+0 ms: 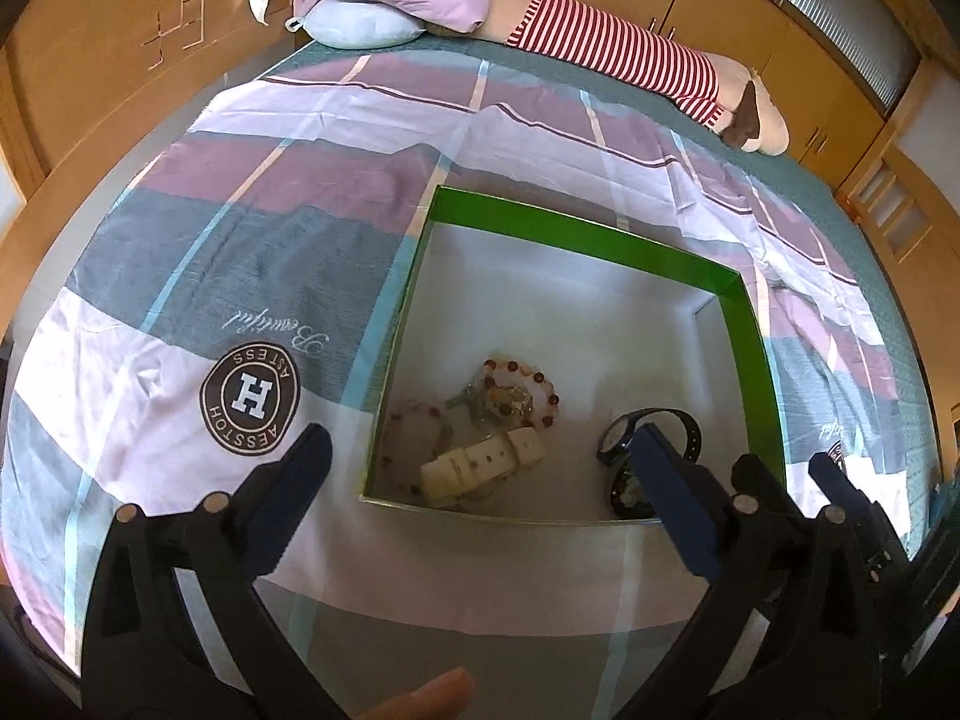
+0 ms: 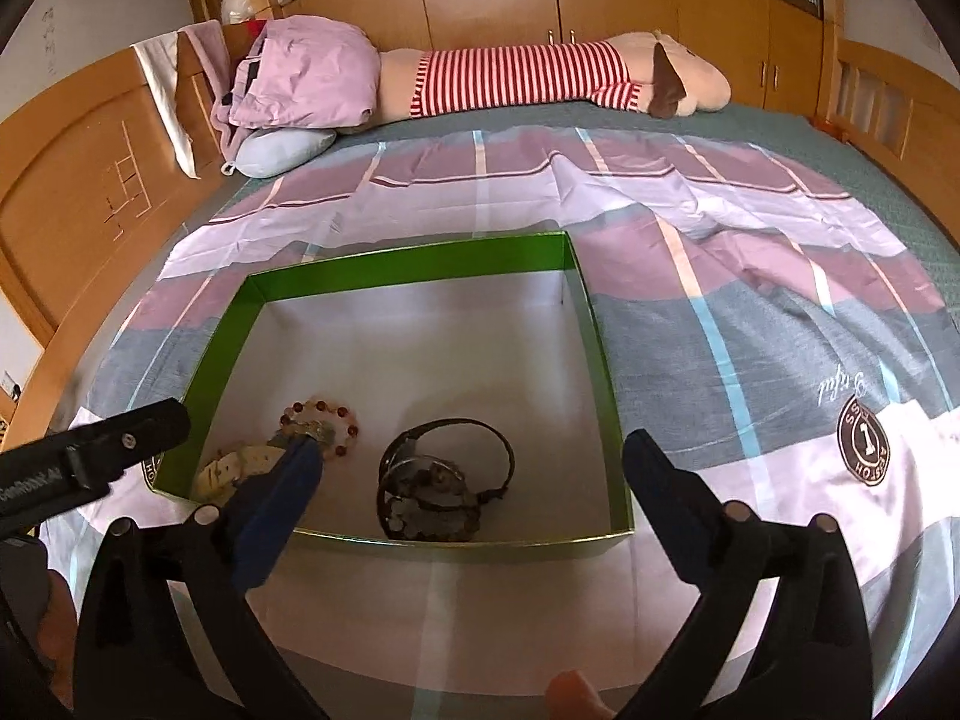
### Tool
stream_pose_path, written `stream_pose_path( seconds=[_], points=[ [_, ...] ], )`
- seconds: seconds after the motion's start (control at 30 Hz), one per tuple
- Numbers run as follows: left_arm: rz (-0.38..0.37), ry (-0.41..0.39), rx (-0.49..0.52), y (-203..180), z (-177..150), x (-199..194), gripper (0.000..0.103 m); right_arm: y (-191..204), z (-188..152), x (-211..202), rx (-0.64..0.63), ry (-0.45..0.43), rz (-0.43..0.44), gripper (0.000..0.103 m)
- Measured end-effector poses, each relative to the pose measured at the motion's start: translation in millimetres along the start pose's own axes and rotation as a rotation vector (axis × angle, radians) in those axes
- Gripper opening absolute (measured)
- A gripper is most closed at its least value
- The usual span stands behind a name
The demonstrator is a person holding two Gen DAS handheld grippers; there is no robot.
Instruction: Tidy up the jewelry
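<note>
So from the left wrist, the left claw gapes wide, empty, over the green box on the bed; the white watch lies inside. Right wrist view: right claw also spread, holding nothing, above the dark watch. Looks like drop-off's done; next it's finding leftovers.

Box: glossy green card walls, matt white floor. Bedsheet beneath: smooth printed cloth, lightly creasing. Watch strap: cream matt plastic. Bracelet: shining beads. Headboard: varnished wood.
</note>
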State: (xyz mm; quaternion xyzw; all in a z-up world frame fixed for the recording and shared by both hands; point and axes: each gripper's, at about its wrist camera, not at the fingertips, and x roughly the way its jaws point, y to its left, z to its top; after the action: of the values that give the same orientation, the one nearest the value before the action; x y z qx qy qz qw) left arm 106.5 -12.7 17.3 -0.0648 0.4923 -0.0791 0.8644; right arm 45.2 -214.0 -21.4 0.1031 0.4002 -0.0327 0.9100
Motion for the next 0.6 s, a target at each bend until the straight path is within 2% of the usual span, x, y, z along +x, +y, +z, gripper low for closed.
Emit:
stream_pose_path(
  seconds=[0.6],
  points=[
    [0.019,0.020,0.032,-7.0,-4.0,5.1,0.101,0.4,-3.7,6.7,-0.004,0.020,-0.010,0.100]
  ],
)
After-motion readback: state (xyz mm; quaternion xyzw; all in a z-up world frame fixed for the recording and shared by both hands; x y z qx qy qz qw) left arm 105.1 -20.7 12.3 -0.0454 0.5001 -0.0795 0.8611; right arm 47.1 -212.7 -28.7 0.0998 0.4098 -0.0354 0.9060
